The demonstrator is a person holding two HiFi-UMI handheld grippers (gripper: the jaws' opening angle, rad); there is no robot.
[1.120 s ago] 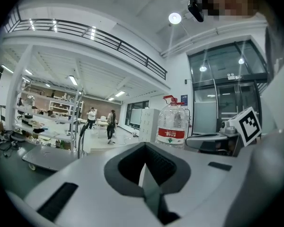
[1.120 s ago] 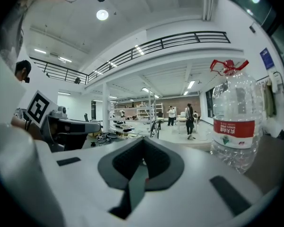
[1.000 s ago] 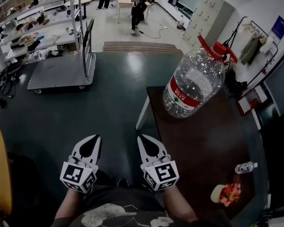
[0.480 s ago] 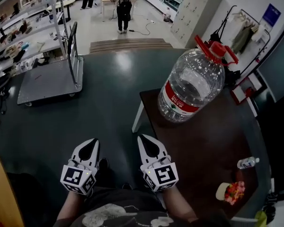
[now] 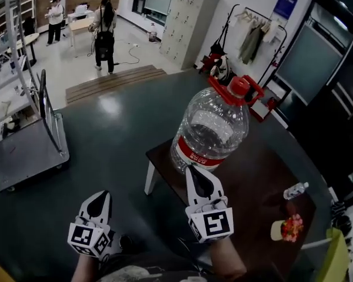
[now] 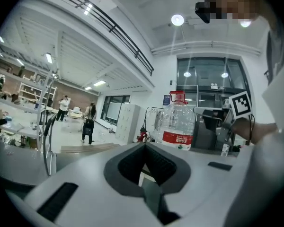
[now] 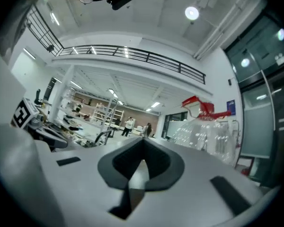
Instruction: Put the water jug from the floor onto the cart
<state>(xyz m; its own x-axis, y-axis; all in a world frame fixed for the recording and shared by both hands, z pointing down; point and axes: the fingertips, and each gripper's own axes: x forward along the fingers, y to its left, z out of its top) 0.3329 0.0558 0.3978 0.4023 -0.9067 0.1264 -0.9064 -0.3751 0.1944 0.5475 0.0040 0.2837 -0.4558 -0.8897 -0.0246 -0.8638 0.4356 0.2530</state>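
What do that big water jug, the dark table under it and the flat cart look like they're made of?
Water jug: clear ribbed plastic, see-through and glossy, with a red plastic cap and handle.
Table: probably dark wood or veneer, smooth with a faint sheen.
Cart: likely grey-painted metal, with a dull flat deck and a tubular handle.

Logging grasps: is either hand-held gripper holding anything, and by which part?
Nothing. The left hand-held gripper and the right hand-held gripper are shut empty; the jug stands ungripped on the table.
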